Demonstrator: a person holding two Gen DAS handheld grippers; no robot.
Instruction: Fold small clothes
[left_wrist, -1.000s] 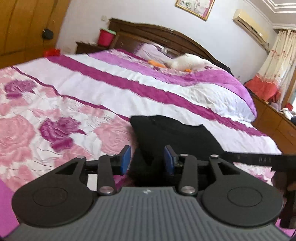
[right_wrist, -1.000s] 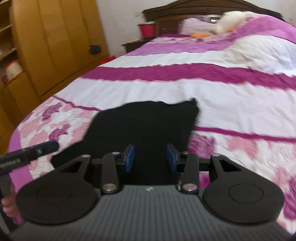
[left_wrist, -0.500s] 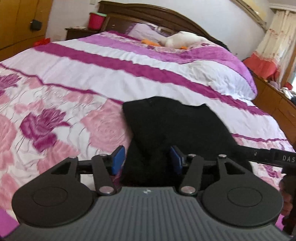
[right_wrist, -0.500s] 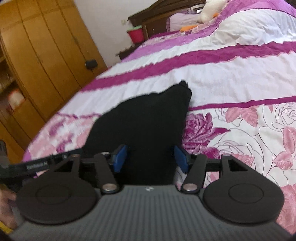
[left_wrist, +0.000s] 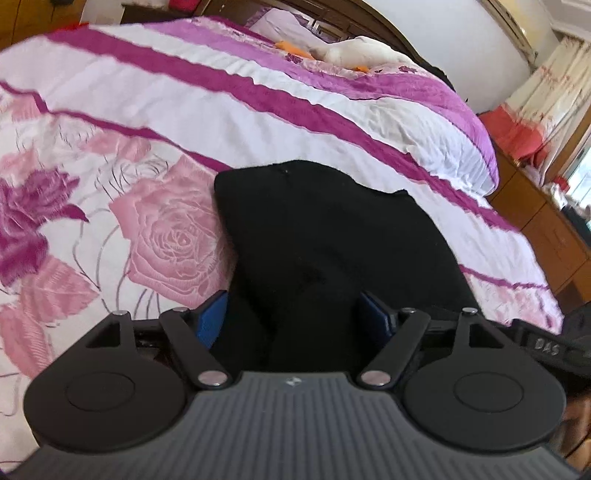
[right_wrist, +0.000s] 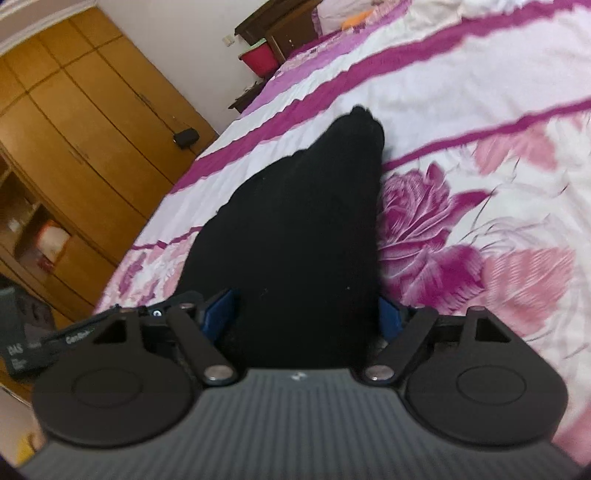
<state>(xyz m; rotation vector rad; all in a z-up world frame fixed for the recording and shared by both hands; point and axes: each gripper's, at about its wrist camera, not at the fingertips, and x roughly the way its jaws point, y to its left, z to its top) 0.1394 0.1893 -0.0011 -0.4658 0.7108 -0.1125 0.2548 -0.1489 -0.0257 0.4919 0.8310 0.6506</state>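
Note:
A small black garment (left_wrist: 325, 236) lies on the pink and white floral bedspread (left_wrist: 159, 236). In the left wrist view my left gripper (left_wrist: 295, 317) is open, its blue pads wide apart on either side of the garment's near edge. In the right wrist view the same black garment (right_wrist: 306, 229) runs away from me to a pointed far corner. My right gripper (right_wrist: 306, 317) is open too, its jaws spread around the cloth's near end. The cloth's near edge is hidden under both gripper bodies.
A wooden wardrobe (right_wrist: 74, 122) stands left of the bed. A headboard (left_wrist: 369, 22), pillows and a white soft toy (left_wrist: 354, 53) are at the far end. A red bucket (right_wrist: 258, 59) sits on a bedside table. A wooden cabinet (left_wrist: 554, 229) stands at the right.
Both grippers' jaws have spread wider and both have dropped lower and closer over the black garment. The right gripper has tilted, and the garment's far corner now looks pointed.

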